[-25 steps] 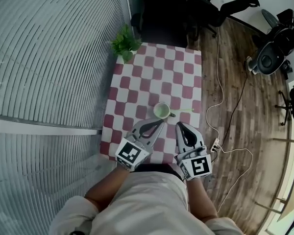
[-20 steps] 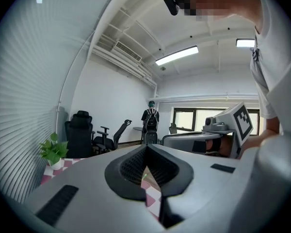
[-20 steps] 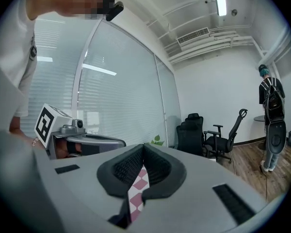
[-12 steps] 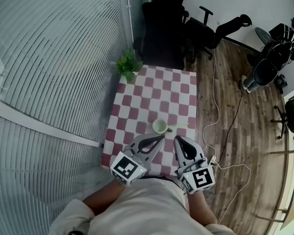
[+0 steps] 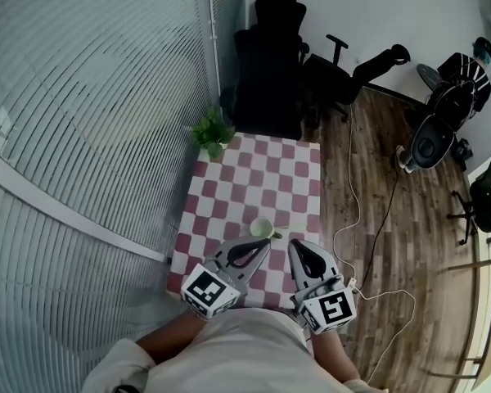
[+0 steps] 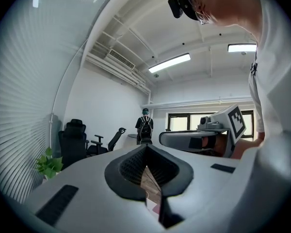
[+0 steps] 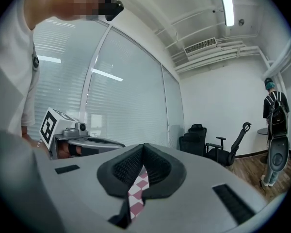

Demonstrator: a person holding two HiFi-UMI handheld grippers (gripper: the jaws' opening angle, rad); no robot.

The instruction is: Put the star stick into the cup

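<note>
A pale green cup (image 5: 262,228) stands on the red-and-white checked table (image 5: 262,178), near its front edge. The star stick shows only as a faint pale line (image 5: 286,231) lying just right of the cup; its star end is too small to make out. My left gripper (image 5: 267,241) points at the cup from the near left, jaws shut and empty. Just right of it, my right gripper (image 5: 294,245) is also shut with nothing in it. In the left gripper view (image 6: 146,149) and the right gripper view (image 7: 144,147) the pads meet at the tips.
A small green plant (image 5: 213,131) sits at the table's far left corner. Black office chairs (image 5: 270,56) stand behind the table. A white cable (image 5: 352,195) runs along the wooden floor on the right. Window blinds fill the left side. A person with a backpack (image 7: 274,130) stands far off.
The head view has pulled back and up, so the table looks smaller and farther. Both grippers stay shut at the table's front edge by the cup.
</note>
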